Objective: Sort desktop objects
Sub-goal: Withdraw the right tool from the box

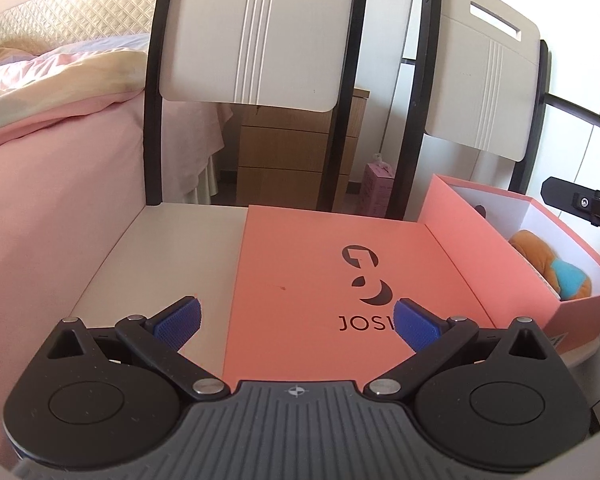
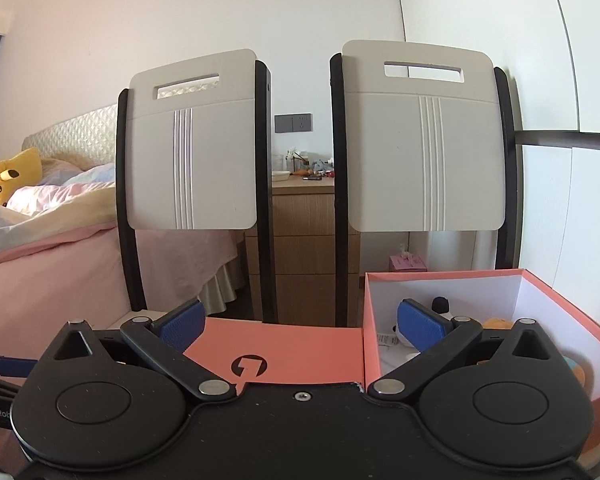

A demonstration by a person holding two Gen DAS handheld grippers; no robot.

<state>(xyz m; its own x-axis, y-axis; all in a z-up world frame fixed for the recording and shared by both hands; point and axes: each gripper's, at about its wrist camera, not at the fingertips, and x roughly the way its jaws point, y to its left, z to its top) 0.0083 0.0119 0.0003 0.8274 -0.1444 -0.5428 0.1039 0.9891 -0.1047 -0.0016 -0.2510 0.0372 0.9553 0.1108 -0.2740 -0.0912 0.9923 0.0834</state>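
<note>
A salmon-pink box lid (image 1: 324,276) with a dark logo lies flat on the left chair seat (image 1: 172,248). Beside it on the right stands the open pink box (image 1: 464,216), holding an orange and blue plush toy (image 1: 556,268). My left gripper (image 1: 298,322) hovers open over the near edge of the lid, nothing between its blue pads. In the right wrist view the lid (image 2: 300,348) and the box (image 2: 560,292) show again, with a small black and white toy (image 2: 440,305) inside. My right gripper (image 2: 300,326) is open and empty, straddling the box's left wall.
Two white chairs with black frames (image 2: 192,160) (image 2: 424,160) stand side by side. A bed with pink bedding (image 1: 40,160) lies to the left, a yellow plush (image 2: 8,180) on it. A wooden drawer unit (image 2: 304,248) stands behind. Part of the right gripper (image 1: 584,204) shows at the left view's edge.
</note>
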